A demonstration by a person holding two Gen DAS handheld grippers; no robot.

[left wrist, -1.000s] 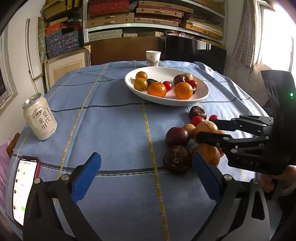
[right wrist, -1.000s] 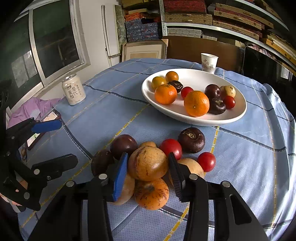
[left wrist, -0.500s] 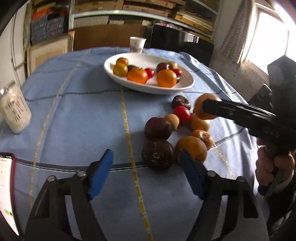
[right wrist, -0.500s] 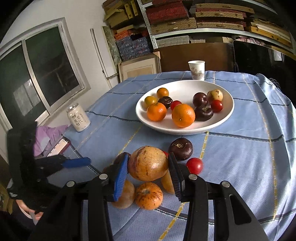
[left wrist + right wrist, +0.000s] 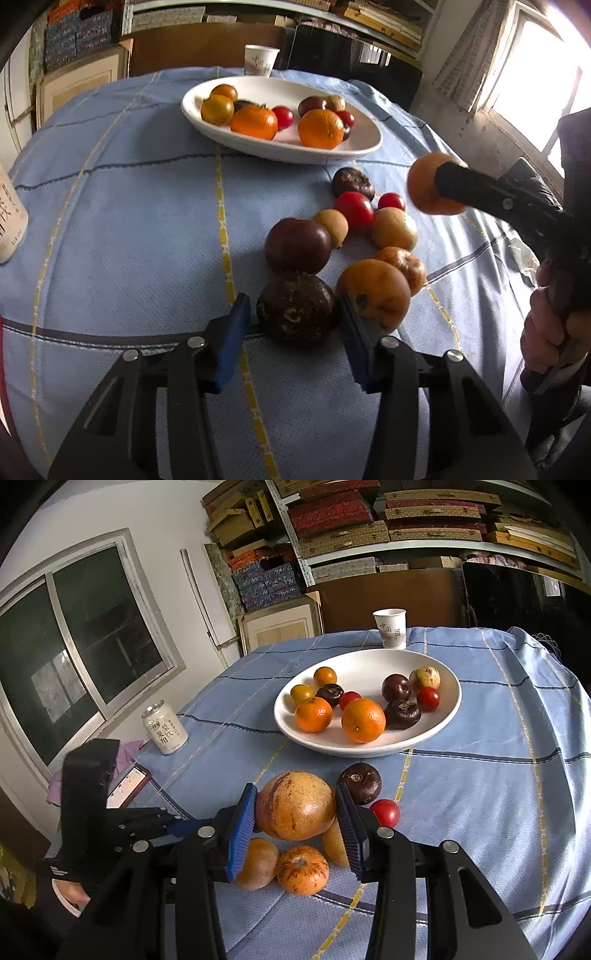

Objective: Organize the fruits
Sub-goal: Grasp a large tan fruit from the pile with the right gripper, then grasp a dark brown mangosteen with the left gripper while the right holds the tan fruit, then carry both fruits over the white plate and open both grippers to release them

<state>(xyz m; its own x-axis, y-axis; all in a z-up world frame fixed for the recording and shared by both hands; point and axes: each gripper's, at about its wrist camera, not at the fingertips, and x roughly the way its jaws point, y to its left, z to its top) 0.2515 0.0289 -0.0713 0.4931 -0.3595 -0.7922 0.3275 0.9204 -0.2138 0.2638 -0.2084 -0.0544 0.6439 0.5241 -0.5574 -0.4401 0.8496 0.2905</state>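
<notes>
My right gripper (image 5: 295, 823) is shut on a striped yellow-orange fruit (image 5: 295, 805) and holds it above the loose fruit on the blue cloth; it also shows in the left wrist view (image 5: 430, 183). My left gripper (image 5: 293, 325) straddles a dark brown fruit (image 5: 297, 308) on the cloth; the right pad touches it, a small gap shows at the left pad. A white plate (image 5: 369, 664) (image 5: 280, 88) with oranges, plums and tomatoes stands behind the loose pile.
Loose fruit lies by the dark one: a purple plum (image 5: 297, 245), orange fruits (image 5: 373, 291), red tomatoes (image 5: 354, 209). A drink can (image 5: 164, 729) and a phone (image 5: 127, 788) are at the left, a paper cup (image 5: 390, 627) behind the plate.
My left gripper moved forward and narrowed around the dark brown fruit. My right gripper lifted the striped fruit higher above the pile.
</notes>
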